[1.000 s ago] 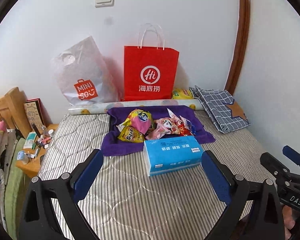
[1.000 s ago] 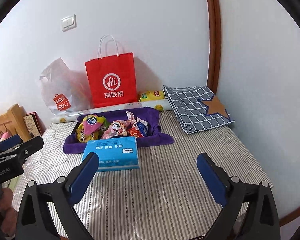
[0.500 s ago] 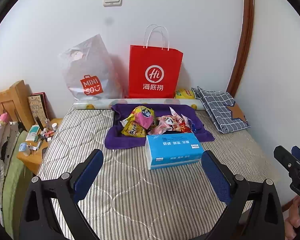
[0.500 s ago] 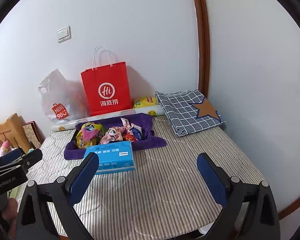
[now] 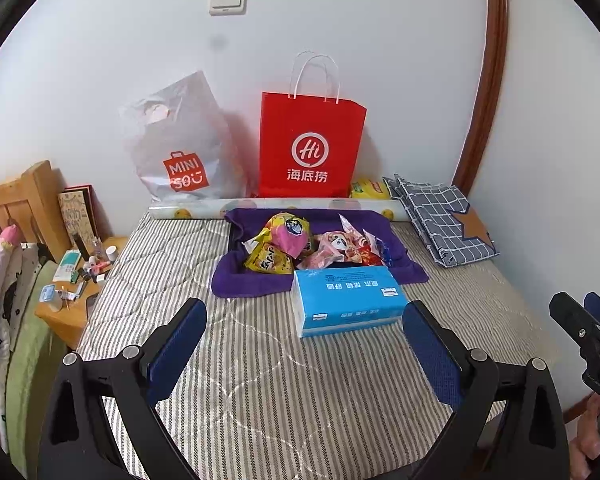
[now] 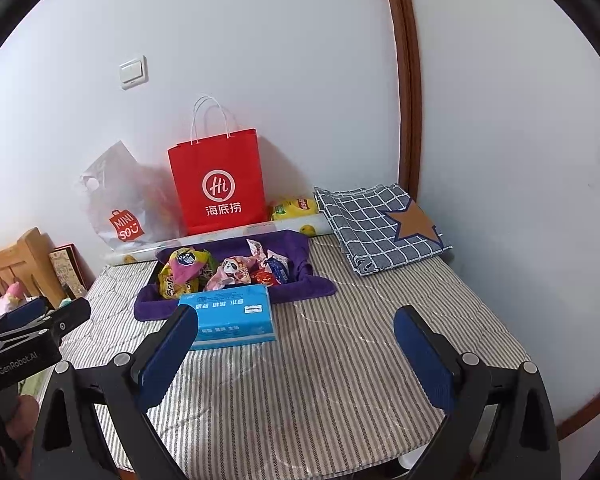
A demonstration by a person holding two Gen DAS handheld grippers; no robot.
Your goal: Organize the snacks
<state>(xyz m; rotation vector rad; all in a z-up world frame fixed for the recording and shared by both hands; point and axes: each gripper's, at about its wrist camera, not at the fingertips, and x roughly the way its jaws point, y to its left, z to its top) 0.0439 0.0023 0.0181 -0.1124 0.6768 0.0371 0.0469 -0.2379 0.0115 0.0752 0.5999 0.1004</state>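
Several snack packets (image 5: pixel 296 240) (image 6: pixel 224 270) lie piled on a purple cloth (image 5: pixel 240 276) (image 6: pixel 300 286) on the striped mattress. A blue tissue pack (image 5: pixel 346 300) (image 6: pixel 232 314) lies just in front of the cloth. A yellow snack bag (image 5: pixel 368 190) (image 6: pixel 294 208) lies at the wall beside a red paper bag (image 5: pixel 310 148) (image 6: pixel 220 184). My left gripper (image 5: pixel 304 340) is open and empty, well short of the tissue pack. My right gripper (image 6: pixel 296 348) is open and empty, to the right of the left one.
A grey MINISO plastic bag (image 5: pixel 180 148) leans on the wall. A rolled sheet (image 5: pixel 260 206) lies along the wall. A folded checked cloth (image 5: pixel 444 220) (image 6: pixel 380 224) sits at the back right. A cluttered wooden bedside table (image 5: pixel 80 284) stands left of the mattress (image 5: pixel 260 380).
Both grippers have pulled back and up from the bed, so the snacks and tissue pack look farther away. Both stay open and empty.
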